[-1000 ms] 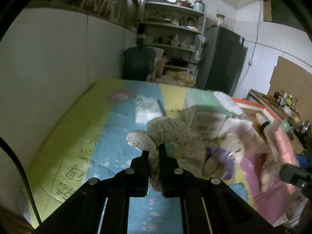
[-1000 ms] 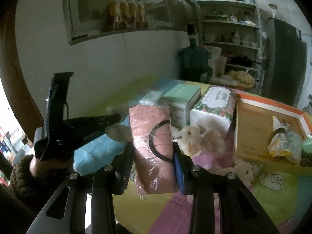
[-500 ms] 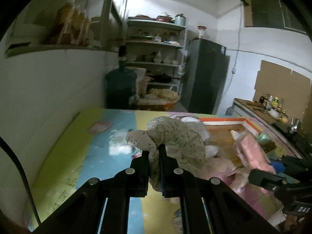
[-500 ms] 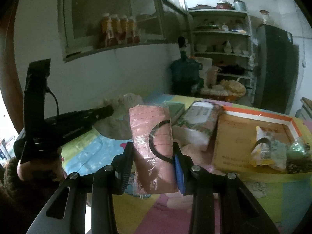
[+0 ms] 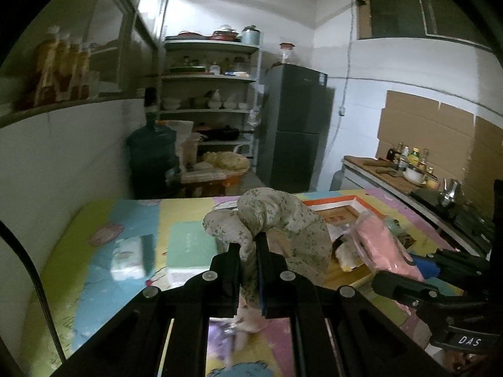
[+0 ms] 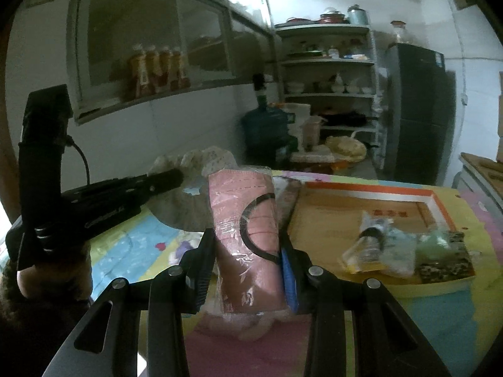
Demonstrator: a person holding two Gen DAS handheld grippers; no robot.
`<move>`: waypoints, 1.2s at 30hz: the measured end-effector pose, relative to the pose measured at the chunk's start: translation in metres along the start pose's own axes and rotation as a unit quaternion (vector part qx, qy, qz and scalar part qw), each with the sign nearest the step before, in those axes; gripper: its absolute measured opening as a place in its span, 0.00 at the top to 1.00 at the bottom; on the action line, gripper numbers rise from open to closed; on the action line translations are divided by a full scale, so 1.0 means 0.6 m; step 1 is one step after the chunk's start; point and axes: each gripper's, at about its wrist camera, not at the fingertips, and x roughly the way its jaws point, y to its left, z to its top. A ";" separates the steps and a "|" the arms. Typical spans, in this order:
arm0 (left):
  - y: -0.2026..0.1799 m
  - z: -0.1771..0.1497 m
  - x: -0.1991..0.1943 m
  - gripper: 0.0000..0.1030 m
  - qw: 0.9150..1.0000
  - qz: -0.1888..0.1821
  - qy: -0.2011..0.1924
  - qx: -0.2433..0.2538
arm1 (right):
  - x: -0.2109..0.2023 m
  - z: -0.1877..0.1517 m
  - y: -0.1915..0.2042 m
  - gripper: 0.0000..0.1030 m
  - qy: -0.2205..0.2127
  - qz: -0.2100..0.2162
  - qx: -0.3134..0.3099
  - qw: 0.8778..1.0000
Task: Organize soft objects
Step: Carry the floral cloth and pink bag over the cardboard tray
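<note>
Black plastic jaws of the left gripper are clenched on a pinch of a speckled cream cloth, which hangs bunched above the table; the right gripper grasps a plastic-wrapped pink pack, likely face masks, held upright between its pads. Both items look light and yielding. The cloth sags on either side of the grip, so a fold near its middle seems the safest hold. The pack's glossy film may slip, and a hold across its broad faces looks firmer than one at an edge.

Below lies a padded play mat in pastel patches, bearing a white tissue packet and a pale green box just beside it. An orange-rimmed cardboard tray, already holding several small packets, sits to the right and appears the likely destination. Beyond stand a water jug, crowded shelves and a dark refrigerator in a dim kitchen.
</note>
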 end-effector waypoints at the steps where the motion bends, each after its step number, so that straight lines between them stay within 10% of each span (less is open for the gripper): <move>1: -0.008 0.003 0.005 0.91 1.000 -0.003 0.000 0.002 | -0.001 0.001 -0.004 0.62 -0.002 -0.003 0.001 1.000; 36: -0.160 0.039 0.185 0.91 0.996 -0.044 0.060 0.040 | -0.009 0.001 -0.216 0.62 -0.010 -0.067 0.065 0.996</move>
